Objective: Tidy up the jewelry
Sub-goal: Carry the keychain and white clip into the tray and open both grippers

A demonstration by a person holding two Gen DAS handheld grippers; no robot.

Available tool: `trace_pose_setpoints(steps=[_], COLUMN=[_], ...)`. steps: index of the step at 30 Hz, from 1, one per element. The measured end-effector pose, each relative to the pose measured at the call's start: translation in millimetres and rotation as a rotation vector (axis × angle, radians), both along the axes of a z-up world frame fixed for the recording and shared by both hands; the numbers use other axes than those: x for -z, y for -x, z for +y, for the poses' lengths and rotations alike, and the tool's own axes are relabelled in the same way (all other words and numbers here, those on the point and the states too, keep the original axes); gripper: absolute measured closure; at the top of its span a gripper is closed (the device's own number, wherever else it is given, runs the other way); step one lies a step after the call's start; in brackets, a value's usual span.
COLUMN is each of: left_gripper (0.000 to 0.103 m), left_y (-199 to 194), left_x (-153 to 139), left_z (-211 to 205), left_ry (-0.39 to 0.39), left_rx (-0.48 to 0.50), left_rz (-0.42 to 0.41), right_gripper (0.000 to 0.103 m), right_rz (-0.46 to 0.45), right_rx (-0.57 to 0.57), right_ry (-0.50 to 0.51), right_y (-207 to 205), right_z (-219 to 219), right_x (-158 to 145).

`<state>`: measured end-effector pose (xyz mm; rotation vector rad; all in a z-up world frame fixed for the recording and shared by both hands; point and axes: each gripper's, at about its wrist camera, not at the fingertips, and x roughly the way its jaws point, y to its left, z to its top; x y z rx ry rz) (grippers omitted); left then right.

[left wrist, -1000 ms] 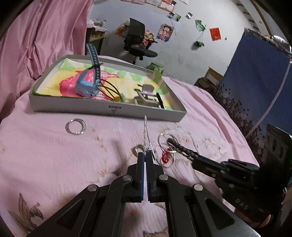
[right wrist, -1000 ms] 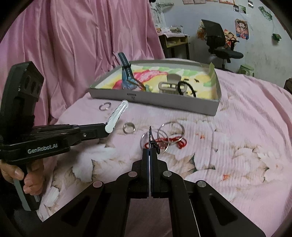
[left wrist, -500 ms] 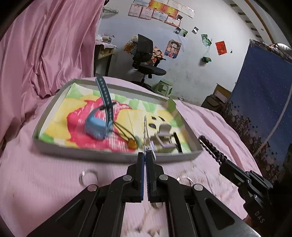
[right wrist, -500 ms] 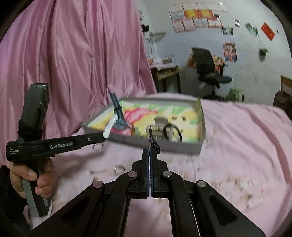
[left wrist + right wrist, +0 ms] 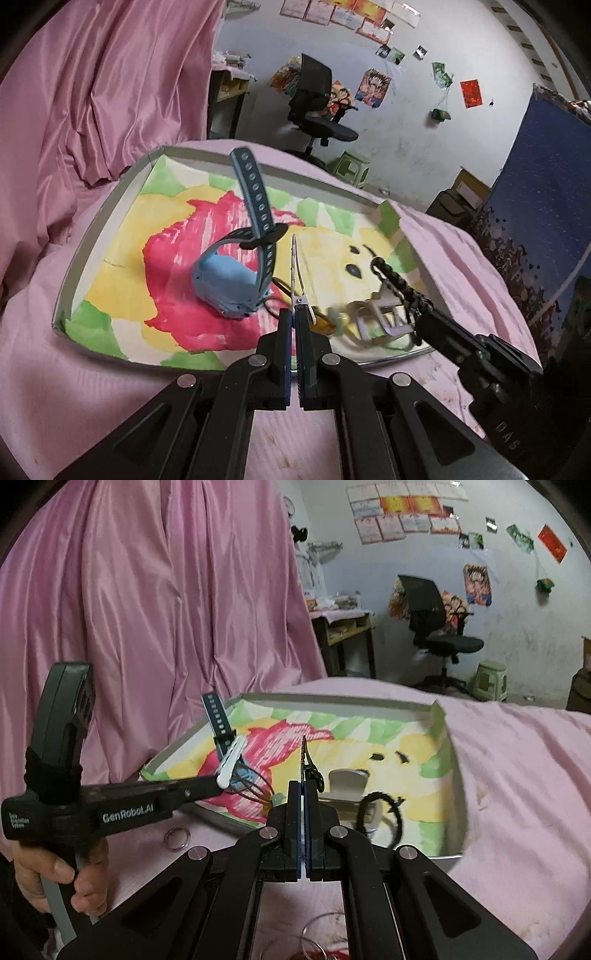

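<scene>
My left gripper (image 5: 293,325) is shut on a white hair clip (image 5: 294,269) and holds it over the grey tray (image 5: 92,236), beside the blue watch (image 5: 232,280). It also shows in the right wrist view (image 5: 231,764). My right gripper (image 5: 303,794) is shut on a black beaded hair clip (image 5: 306,760), held over the tray's middle (image 5: 458,786); the black clip also shows in the left wrist view (image 5: 399,284). A white claw clip (image 5: 347,784) and a black hair tie (image 5: 380,818) lie in the tray.
Pink floral bedding (image 5: 517,775) surrounds the tray. A silver ring (image 5: 176,839) lies on the bed left of the tray; clear bangles with red thread (image 5: 321,941) lie near me. A pink curtain (image 5: 147,609) hangs at the left; an office chair (image 5: 432,627) stands behind.
Both grippers rose from the bed and moved forward over the tray, each carrying its clip. The rings and bangles stayed behind on the bed.
</scene>
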<state>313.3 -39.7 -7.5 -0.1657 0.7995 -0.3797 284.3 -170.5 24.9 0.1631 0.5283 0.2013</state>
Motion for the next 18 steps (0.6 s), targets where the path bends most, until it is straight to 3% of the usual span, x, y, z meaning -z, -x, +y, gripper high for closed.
trace_pose_setpoints(steps=[4,18], left_gripper=[0.100,0.100], left_y=[-7.3,-3.6], left_x=[9.0,8.1], left_z=[3.5,4.6], left_ry=[0.003,-0.002], left_rx=[-0.016,-0.010], left_rz=[0.047,0.051], right_gripper=[0.101,0.101], right_rz=[0.037,0.117], right_rx=[-0.030,-0.044], right_ry=[0.020,0.041], right_y=[-11.8,-18.7], right_z=[11.0,17.0], right_x=[10.4,20.2])
